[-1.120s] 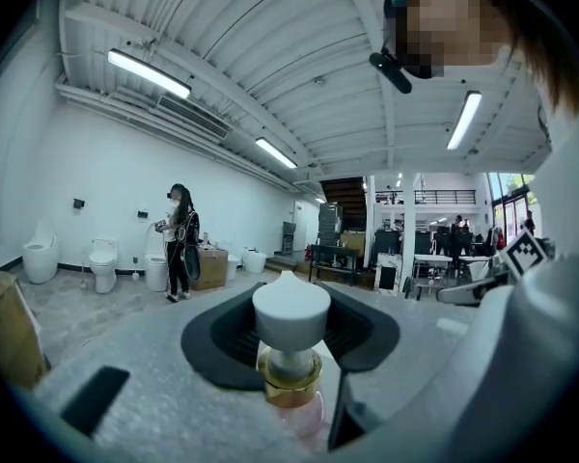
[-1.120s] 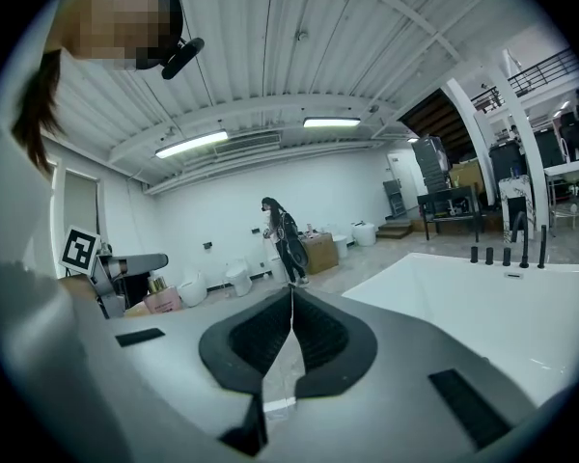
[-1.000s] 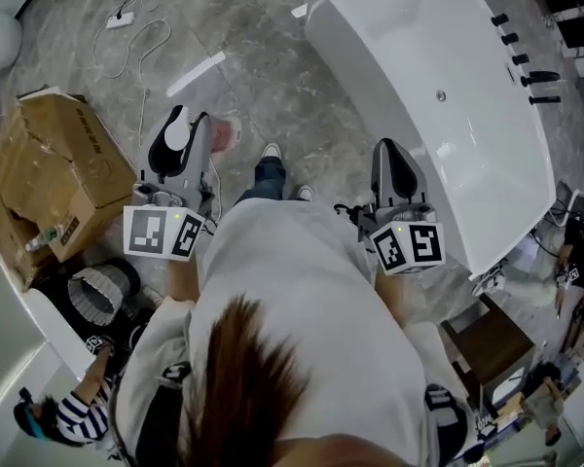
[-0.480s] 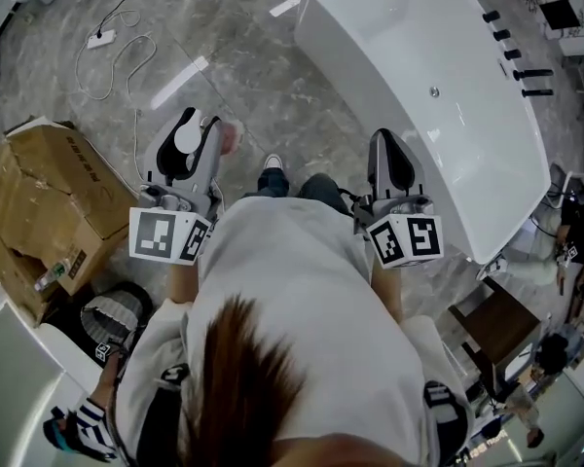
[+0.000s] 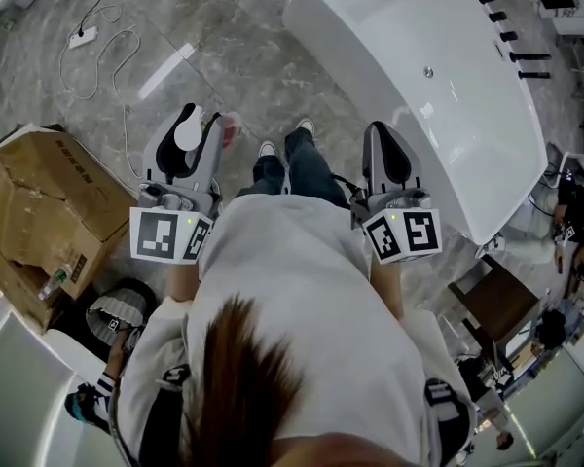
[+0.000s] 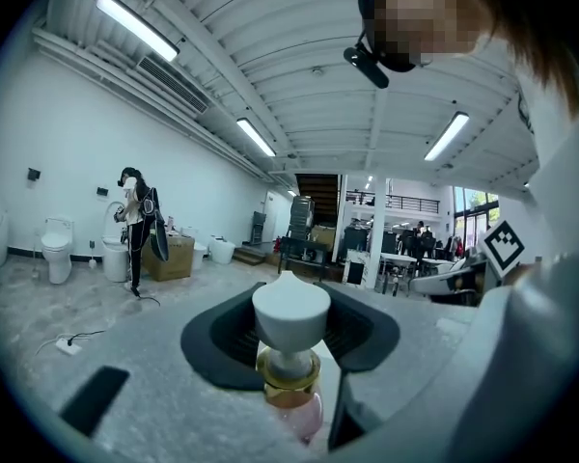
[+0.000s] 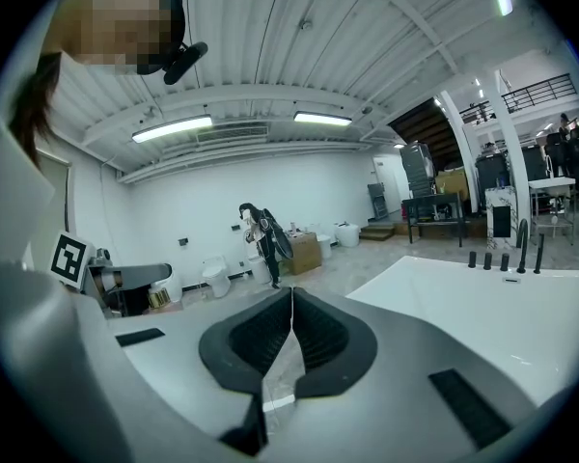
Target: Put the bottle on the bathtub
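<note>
The left gripper [image 5: 189, 136] clasped the bottle [image 6: 290, 307] (right gripper [image 7: 290, 297] closed, empty). Set carelessly on the bathtub [image 5: 370, 66] rim, it might topple.

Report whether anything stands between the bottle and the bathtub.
Nothing visible does. The left tool holds the bottle, and in the head view only bare marble floor lies between it and the near side of the bathtub, ahead to the right.
</note>
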`<state>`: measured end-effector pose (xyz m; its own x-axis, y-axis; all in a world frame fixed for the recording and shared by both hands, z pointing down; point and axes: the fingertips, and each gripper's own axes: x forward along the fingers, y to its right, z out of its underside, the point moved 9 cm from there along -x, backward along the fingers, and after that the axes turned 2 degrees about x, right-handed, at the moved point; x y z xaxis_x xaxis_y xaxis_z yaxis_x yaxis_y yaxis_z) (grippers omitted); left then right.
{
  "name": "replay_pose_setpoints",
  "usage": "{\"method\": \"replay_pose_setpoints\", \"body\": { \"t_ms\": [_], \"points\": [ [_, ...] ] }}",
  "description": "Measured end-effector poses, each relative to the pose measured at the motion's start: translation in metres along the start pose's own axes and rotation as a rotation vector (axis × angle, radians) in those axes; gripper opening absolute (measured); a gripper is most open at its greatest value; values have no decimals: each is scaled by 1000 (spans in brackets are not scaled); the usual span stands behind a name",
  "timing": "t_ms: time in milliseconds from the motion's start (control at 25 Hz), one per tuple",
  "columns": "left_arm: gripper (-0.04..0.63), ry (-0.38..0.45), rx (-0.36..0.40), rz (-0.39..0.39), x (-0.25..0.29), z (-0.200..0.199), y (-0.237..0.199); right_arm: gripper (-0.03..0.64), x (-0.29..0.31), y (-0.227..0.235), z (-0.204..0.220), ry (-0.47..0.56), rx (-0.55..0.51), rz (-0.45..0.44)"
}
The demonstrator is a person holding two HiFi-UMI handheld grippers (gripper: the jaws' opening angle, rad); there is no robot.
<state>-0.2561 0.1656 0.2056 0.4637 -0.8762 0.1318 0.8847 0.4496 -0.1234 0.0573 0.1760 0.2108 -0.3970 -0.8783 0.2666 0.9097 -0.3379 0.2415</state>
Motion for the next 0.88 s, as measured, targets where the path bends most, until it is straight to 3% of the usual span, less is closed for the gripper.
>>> {"method": "replay_pose_setpoints", "body": {
  "t_ms": [280,880],
  "points": [
    [160,-10,-17,-7,27,0,2,14,20,19,-4,-27,3,-14],
    [160,26,-11,-124,129,-17,11,14,106,104,-57,-31,-45,-141]
  ]
}}
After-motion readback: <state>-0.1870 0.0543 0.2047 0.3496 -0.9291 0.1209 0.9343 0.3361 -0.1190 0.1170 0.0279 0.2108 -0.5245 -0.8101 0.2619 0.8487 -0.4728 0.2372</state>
